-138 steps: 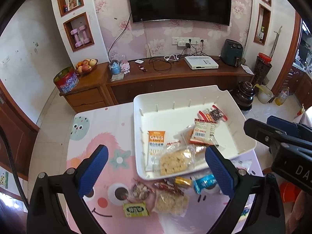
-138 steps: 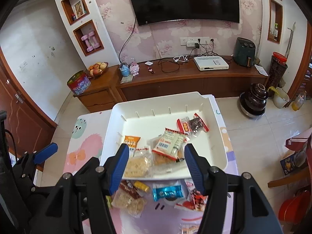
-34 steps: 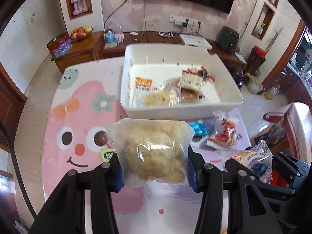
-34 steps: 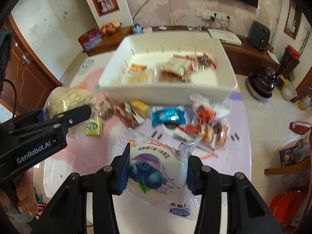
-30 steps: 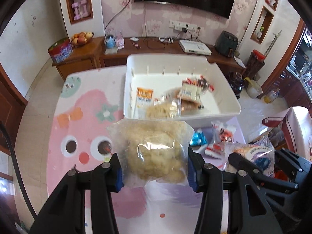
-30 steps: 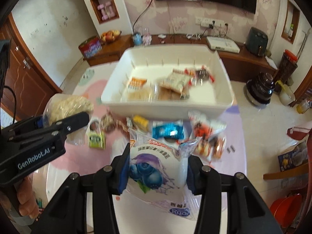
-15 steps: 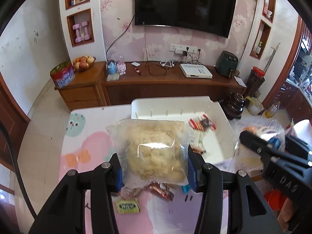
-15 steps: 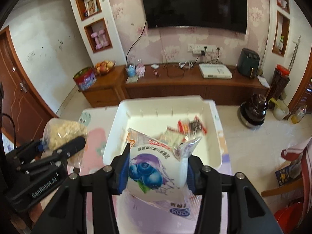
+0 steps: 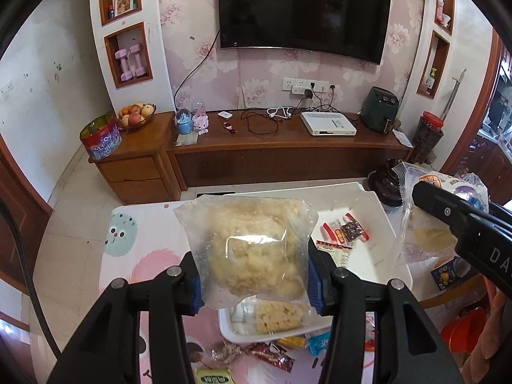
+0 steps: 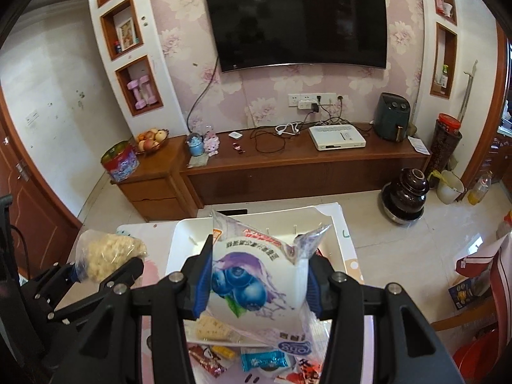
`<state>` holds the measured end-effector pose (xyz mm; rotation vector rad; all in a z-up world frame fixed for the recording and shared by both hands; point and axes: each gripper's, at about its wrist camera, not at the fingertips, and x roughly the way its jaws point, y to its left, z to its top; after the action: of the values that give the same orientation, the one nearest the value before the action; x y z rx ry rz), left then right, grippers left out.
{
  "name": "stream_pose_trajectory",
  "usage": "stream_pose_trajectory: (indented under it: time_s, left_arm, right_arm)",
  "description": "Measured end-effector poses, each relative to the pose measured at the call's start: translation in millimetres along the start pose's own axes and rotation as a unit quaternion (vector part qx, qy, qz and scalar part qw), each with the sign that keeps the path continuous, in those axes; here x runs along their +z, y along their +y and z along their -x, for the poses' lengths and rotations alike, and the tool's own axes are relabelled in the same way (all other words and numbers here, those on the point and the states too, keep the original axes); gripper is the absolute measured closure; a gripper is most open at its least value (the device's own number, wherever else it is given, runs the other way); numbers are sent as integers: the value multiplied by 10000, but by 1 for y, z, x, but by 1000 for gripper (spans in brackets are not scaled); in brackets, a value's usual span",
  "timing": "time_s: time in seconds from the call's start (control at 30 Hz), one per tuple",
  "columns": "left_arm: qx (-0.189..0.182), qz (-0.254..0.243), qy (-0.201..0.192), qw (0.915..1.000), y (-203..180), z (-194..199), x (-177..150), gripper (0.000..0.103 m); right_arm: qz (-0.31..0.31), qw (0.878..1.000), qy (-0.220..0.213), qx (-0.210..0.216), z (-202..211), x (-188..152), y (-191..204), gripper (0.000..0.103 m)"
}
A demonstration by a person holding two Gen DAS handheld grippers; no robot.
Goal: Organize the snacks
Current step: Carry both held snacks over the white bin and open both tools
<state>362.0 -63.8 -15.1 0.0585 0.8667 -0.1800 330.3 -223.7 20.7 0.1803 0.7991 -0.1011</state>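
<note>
My left gripper (image 9: 252,280) is shut on a clear bag of pale puffed rice cake (image 9: 252,246), held up over the near part of the white bin (image 9: 377,275). The right gripper (image 10: 259,283) is shut on a white blueberry-print snack bag (image 10: 252,278), also raised above the white bin (image 10: 182,240). In the bin lie a red-and-dark candy packet (image 9: 345,232), a cracker pack (image 9: 280,313) and other wrapped snacks. Each gripper shows in the other's view: the right one (image 9: 464,224) at the right edge, the left one (image 10: 105,265) at the left with its bag.
Loose snacks lie on the pink cartoon tablecloth (image 9: 144,265) in front of the bin: a blue candy (image 10: 264,360), a yellow one (image 9: 289,342), a red wrapper (image 9: 272,353), a green packet (image 9: 212,376). A wooden TV cabinet (image 9: 288,150) stands beyond the table. A hand (image 9: 492,345) shows at right.
Both grippers rose and moved forward with their bags, from over the loose snacks to above the bin. The view now takes in the wall and television.
</note>
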Motion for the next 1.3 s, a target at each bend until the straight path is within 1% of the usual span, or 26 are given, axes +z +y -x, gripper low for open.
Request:
stream_pose_trajectory:
  time_s: [0.43,0.83,1.0,1.13,1.2,1.23,1.27,1.3]
  left_arm:
    - [109,-80,229,9996,-1,-37,0,56]
    - [393,-187,166,9989,-6,-47,-3,56]
    - [491,-217,211,9983,-7,-54,-5,56]
    - [608,-199,274,9976,-7,-60,-8,53]
    - [636,-146,319,9974,-6,-62,-9,41]
    - [642,-107,339,9973,-5,-63,-10,23]
    - [657,-74,311,9973,-5,-62,-11,11]
    - [681,-68,261,9973,-4,-61,-13,11]
  right_arm:
    - [-112,9992,288,-243,-45,-1,0,55]
    - [-48,9986,387,-353,-62,-8,3,54]
    - [19,9979,486,-426,-70,-12,8,54]
    - [85,9970,597,-491,-77,-14,10,50]
    - [102,9968,592,-535,-78,-16,10,48]
    - [110,9967,575,-558,-78,-16,11,44]
    - [111,9968,545,-575,-77,-17,11,43]
    - [111,9970,518,-569,-76,-17,11,43]
